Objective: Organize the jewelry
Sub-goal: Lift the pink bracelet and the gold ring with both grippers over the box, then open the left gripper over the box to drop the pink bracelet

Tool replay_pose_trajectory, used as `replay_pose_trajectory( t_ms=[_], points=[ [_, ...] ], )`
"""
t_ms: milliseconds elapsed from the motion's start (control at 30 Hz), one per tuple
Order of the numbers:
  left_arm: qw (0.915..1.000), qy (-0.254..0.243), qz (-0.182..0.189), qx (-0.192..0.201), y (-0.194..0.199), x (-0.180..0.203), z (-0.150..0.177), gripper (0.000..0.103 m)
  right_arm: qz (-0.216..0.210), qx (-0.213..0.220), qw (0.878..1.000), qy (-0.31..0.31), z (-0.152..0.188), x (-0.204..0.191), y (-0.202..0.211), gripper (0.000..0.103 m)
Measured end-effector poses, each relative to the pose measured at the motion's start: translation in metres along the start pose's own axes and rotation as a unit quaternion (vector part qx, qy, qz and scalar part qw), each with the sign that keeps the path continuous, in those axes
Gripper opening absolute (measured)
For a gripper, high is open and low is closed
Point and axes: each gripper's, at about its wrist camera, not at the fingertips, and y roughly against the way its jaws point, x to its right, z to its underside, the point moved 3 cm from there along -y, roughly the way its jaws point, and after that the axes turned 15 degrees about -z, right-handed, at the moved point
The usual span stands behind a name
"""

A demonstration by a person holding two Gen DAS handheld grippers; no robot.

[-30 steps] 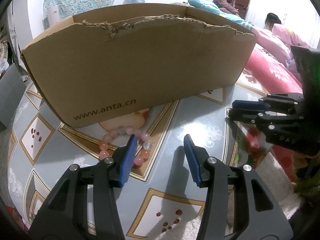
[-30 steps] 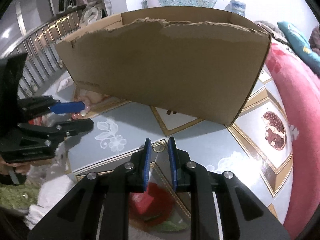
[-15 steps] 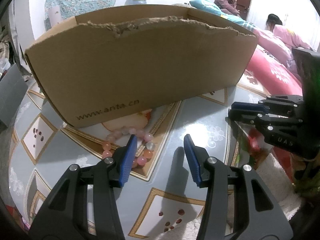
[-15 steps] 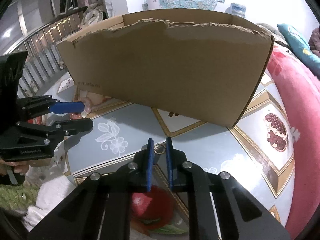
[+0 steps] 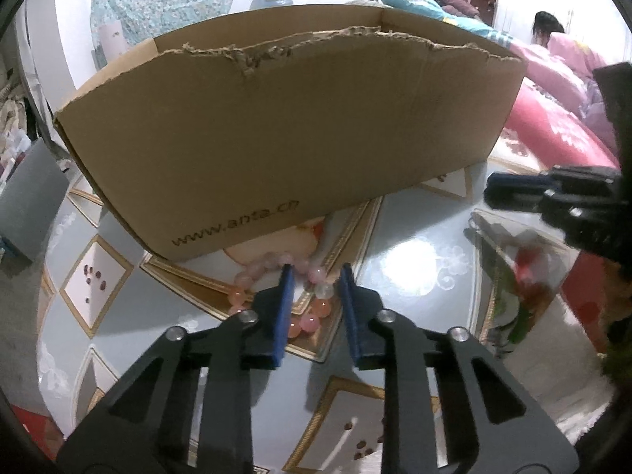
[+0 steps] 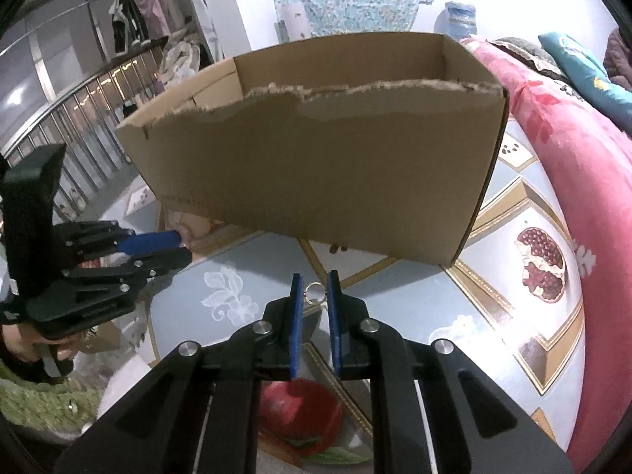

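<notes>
L wrist: your left gripper (image 5: 314,276), jaws apart, straddles the bead bracelet (image 5: 276,292) lying by the box (image 5: 276,138); beads look slick, so pinch across one strand. R wrist: your right gripper (image 6: 315,290) clamps a thin, light ring (image 6: 315,292) above the table (image 6: 414,296).

Matt, rough-torn cardboard box (image 5: 284,150), glossy patterned tablecloth (image 5: 418,260), translucent glassy pink bead bracelet (image 5: 312,316), shiny metal ring (image 6: 315,293).

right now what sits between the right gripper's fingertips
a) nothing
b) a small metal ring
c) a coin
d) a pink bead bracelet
b: in the right wrist view a small metal ring sits between the blue pads of the right gripper, with the cardboard box just behind it.
</notes>
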Motion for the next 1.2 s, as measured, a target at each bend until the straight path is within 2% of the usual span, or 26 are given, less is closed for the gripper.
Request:
replay_pose_trajectory(
  t_ms=[33,100,267,400,600,733,867,933,1033,1100,1200],
  points=[
    [1.0,0.0,-0.003,0.0,-0.001,0.0,-0.001,0.011,-0.001,0.003,1.0,0.0,-0.001,0.0,0.001,0.012],
    [1.0,0.004,-0.006,0.0,-0.001,-0.003,-0.001,0.008,-0.004,0.009,1.0,-0.001,-0.003,-0.001,0.004,0.012],
    [0.9994,0.022,-0.001,0.026,0.016,-0.012,-0.007,0.008,-0.013,0.026,1.0,-0.003,-0.01,-0.003,0.014,0.012],
    [0.9975,0.042,0.019,0.053,0.04,-0.024,-0.02,0.008,-0.034,0.051,0.998,-0.008,-0.024,-0.005,0.028,0.012],
    [0.9896,0.07,0.084,0.093,0.079,-0.037,-0.045,0.008,-0.06,0.095,0.994,0.003,-0.055,-0.008,0.059,0.012],
    [0.9767,0.09,0.157,0.115,0.102,-0.032,-0.073,0.008,-0.071,0.115,0.991,0.02,-0.085,-0.006,0.076,0.012],
    [0.966,0.089,0.204,0.131,0.11,-0.027,-0.107,0.008,-0.083,0.111,0.99,0.031,-0.116,-0.001,0.08,0.012],
    [0.9625,0.087,0.226,0.123,0.101,-0.022,-0.125,0.008,-0.091,0.095,0.991,0.031,-0.134,0.005,0.075,0.012],
    [0.9664,0.072,0.227,0.098,0.074,-0.011,-0.152,0.008,-0.095,0.063,0.993,0.028,-0.156,0.015,0.061,0.012],
    [0.9667,0.07,0.238,0.065,0.047,0.0,-0.169,0.008,-0.09,0.047,0.994,0.027,-0.167,0.022,0.05,0.012],
    [0.9743,0.048,0.218,0.033,0.012,0.016,-0.183,0.008,-0.079,0.026,0.996,0.023,-0.178,0.032,0.035,0.012]
  ],
)
